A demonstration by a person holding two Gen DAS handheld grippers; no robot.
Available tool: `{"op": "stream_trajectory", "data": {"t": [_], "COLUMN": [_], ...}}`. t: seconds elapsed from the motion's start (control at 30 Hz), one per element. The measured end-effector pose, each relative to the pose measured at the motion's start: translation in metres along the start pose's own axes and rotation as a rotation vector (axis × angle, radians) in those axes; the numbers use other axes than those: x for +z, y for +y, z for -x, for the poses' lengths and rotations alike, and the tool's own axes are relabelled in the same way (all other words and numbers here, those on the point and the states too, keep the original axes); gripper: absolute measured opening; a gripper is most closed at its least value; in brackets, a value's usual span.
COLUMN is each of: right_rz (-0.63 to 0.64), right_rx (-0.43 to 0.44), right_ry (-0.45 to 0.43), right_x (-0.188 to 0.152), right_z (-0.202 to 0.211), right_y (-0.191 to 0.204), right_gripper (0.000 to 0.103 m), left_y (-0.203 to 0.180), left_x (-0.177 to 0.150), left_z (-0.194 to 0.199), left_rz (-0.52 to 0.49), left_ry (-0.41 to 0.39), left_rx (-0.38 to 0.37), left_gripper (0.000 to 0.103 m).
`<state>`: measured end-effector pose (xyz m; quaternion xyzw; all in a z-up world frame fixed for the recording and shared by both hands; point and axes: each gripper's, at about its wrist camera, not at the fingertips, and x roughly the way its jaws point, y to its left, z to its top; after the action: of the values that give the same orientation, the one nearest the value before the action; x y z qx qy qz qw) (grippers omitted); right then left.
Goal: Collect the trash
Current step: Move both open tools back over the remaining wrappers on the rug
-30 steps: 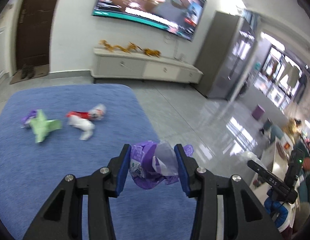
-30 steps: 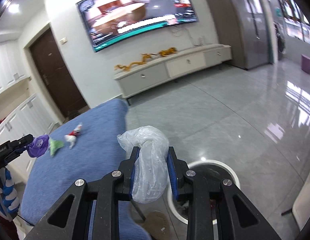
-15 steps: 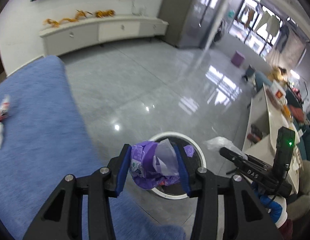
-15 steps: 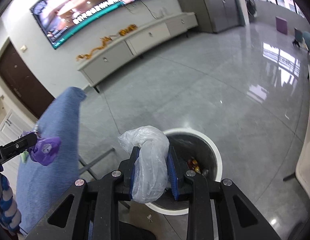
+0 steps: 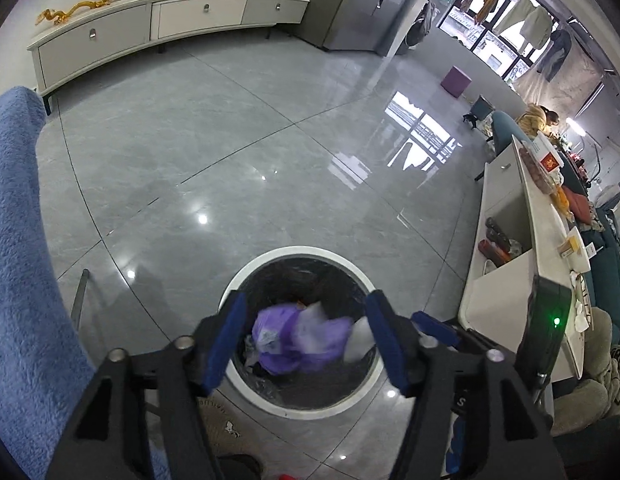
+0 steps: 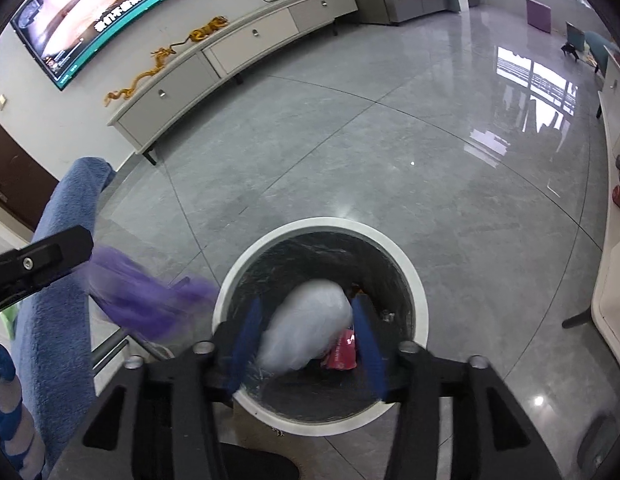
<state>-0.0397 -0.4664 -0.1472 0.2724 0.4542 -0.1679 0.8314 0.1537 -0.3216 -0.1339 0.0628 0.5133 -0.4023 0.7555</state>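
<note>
A round white-rimmed trash bin (image 5: 250, 276) with a black liner stands on the floor below both grippers; it also shows in the right wrist view (image 6: 413, 276). My left gripper (image 5: 306, 340) is open above it, and a crumpled purple wrapper (image 5: 294, 340) is loose between the jaws, blurred, falling. In the right wrist view the purple wrapper (image 6: 150, 300) streaks left of the bin. My right gripper (image 6: 306, 344) is open over the bin, and a clear plastic bag (image 6: 306, 328) is loose between the jaws, blurred. Red trash (image 6: 343, 354) lies inside the bin.
A table under a blue cloth (image 5: 18, 240) stands left of the bin. A white counter (image 5: 521, 216) with clutter is at the right. A long white TV cabinet (image 6: 238, 44) stands along the far wall. Grey tiled floor (image 5: 230, 140) lies between.
Both grippers have moved over the bin and opened. The purple wrapper and the clear plastic bag have been let go and are dropping toward the bin.
</note>
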Motion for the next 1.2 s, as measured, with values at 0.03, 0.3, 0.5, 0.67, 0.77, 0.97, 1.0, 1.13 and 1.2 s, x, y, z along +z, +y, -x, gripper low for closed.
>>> {"op": "stream_trajectory", "data": {"t": [0.03, 0.3, 0.5, 0.67, 0.77, 0.97, 1.0, 1.13, 1.2], "right_rz": [-0.005, -0.019, 0.026, 0.098, 0.136, 0.200, 0.210, 0.260, 0.289], "right_rx": [-0.006, -0.027, 0.021, 0.068, 0.091, 0.120, 0.123, 0.139, 0.146], "right_ry": [0.000, -0.025, -0.067, -0.085, -0.099, -0.124, -0.126, -0.130, -0.131], "right_x": [0.000, 0.001, -0.001, -0.004, -0.005, -0.010, -0.011, -0.015, -0.019], "right_z": [-0.001, 0.010, 0.027, 0.042, 0.050, 0.067, 0.070, 0.076, 0.079], "right_y": [-0.003, -0.005, 0.018, 0.050, 0.069, 0.106, 0.111, 0.137, 0.149], "right_gripper": [0.053, 0.060, 0.070, 0.070, 0.070, 0.073, 0.073, 0.073, 0.074], "left_y": [0.000, 0.001, 0.012, 0.030, 0.037, 0.061, 0.065, 0.081, 0.086], "left_x": [0.000, -0.004, -0.016, -0.033, -0.046, -0.077, -0.081, -0.101, -0.109], "left_z": [-0.001, 0.013, 0.054, 0.096, 0.119, 0.170, 0.177, 0.209, 0.220], "left_rz": [-0.001, -0.024, -0.021, 0.015, 0.022, 0.084, 0.089, 0.118, 0.135], "left_ry": [0.002, -0.029, -0.119, -0.202, -0.245, -0.331, -0.343, -0.393, -0.411], "left_rx": [-0.001, 0.049, 0.139, 0.224, 0.283, 0.344, 0.356, 0.407, 0.417], "left_gripper": [0.062, 0.062, 0.062, 0.063, 0.063, 0.073, 0.073, 0.074, 0.074]}}
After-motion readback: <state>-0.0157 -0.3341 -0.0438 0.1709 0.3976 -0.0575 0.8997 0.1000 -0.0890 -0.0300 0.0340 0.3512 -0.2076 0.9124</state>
